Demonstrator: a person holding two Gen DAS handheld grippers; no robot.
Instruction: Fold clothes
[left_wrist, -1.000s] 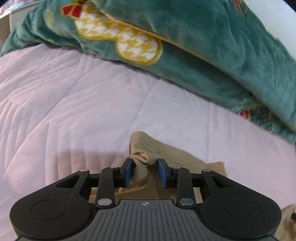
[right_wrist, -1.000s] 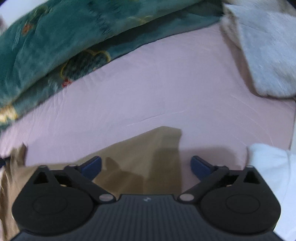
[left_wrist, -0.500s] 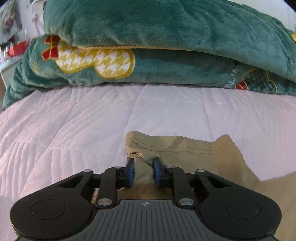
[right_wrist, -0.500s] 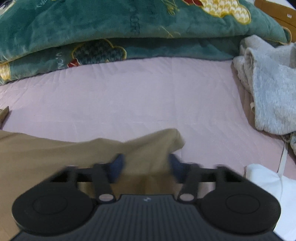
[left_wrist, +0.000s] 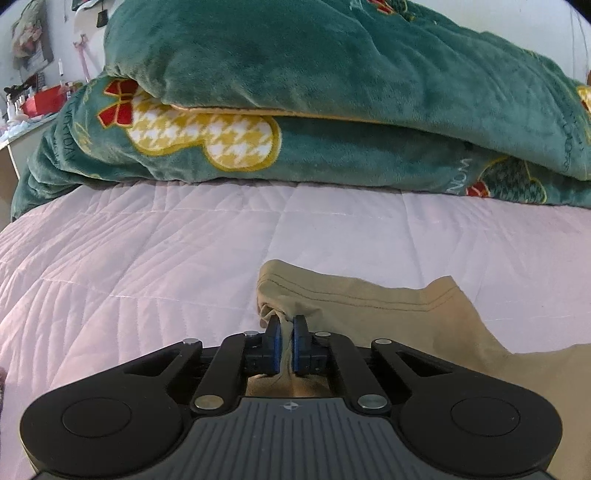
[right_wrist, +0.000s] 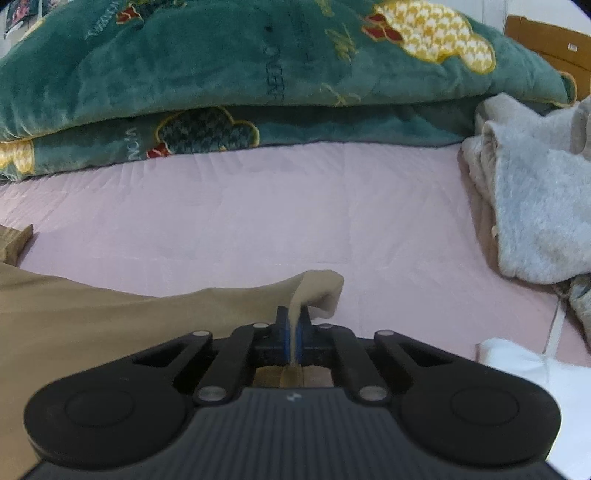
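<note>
On the pink quilted bedspread in front of you lies the tan garment, spread flat with a stitched hem along its far edge. Your left gripper has its blue pads pressed together on a bunched fold at the garment's left corner. Your right gripper pinches a thin ridge of the same cloth at its right corner, which curls up just past the pads. Beyond, a folded green plush blanket runs across the bed. To your right sit a grey fleece garment and something white.
</note>
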